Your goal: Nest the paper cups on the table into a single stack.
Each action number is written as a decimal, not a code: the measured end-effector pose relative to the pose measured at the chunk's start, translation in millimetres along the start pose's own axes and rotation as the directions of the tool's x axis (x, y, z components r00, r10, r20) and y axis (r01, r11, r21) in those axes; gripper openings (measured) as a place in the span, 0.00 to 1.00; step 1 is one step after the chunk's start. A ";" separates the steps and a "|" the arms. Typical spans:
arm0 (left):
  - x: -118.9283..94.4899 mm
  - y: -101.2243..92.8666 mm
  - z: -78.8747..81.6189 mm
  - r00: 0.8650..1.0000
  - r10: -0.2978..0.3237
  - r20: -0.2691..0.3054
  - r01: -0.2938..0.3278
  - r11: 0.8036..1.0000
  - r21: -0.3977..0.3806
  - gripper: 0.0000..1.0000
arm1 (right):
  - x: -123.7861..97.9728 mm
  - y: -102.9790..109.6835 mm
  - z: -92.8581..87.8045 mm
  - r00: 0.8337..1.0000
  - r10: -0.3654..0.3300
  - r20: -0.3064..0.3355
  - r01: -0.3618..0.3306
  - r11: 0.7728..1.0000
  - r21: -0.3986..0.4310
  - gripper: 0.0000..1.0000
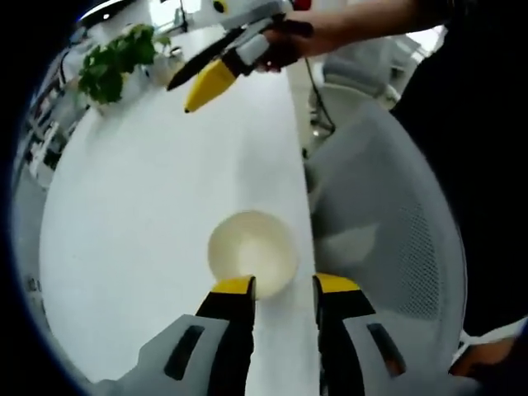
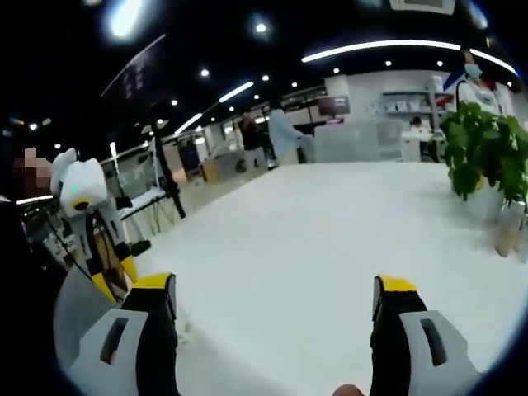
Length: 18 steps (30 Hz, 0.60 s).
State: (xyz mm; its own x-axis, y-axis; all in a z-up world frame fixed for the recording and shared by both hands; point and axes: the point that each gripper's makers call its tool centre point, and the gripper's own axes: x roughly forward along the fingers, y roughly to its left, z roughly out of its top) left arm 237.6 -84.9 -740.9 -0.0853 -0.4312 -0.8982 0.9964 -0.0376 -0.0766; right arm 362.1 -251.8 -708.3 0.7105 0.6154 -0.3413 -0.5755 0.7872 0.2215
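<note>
1. Yellow-tipped jaws of the left gripper (image 1: 283, 289) rise nearest in the left gripper view, parted, nothing pinched between them.
2. Just beyond its left fingertip (image 1: 236, 286) sits the paper cup (image 1: 252, 251), mouth towards the camera, on the white table (image 1: 148, 206), close to the table edge.
3. Right of those fingers, off the table, a white mesh chair (image 1: 388, 214).
4. Far ahead, the right gripper (image 1: 210, 82) hangs above the table in a person's hand (image 1: 289, 41); I cannot tell its gap from here.
5. In the right gripper view, the right gripper (image 2: 276, 293) stands wide open, empty, bare table (image 2: 313, 239) between the fingers.
6. Plant (image 2: 483, 148) ahead to the right; white robot figure (image 2: 82, 198) to the left.
7. No readable writing anywhere.
</note>
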 end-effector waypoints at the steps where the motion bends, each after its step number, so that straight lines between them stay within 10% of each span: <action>1: -0.9 -0.5 0.3 1.000 -0.001 0.009 0.001 1.000 -0.012 0.27 | 0.5 0.0 -0.6 1.000 0.001 -0.003 -0.001 1.000 -0.001 0.98; 13: -25.1 14.7 17.3 0.963 0.106 0.247 -0.045 0.970 -0.239 0.31 | 6.7 -2.6 0.8 1.000 0.007 -0.024 -0.008 1.000 -0.011 0.98; 18: -41.4 30.0 29.2 0.914 0.186 0.362 -0.063 0.943 -0.326 0.35 | 8.3 -1.2 2.8 0.999 0.013 -0.037 -0.014 1.000 -0.019 0.98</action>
State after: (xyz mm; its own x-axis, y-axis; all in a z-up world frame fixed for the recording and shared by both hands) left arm 271.0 -94.5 -693.4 0.1066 -0.7271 -0.6782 0.9455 0.2851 -0.1570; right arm 369.9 -247.5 -708.8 0.6875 0.6239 -0.3715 -0.5927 0.7777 0.2093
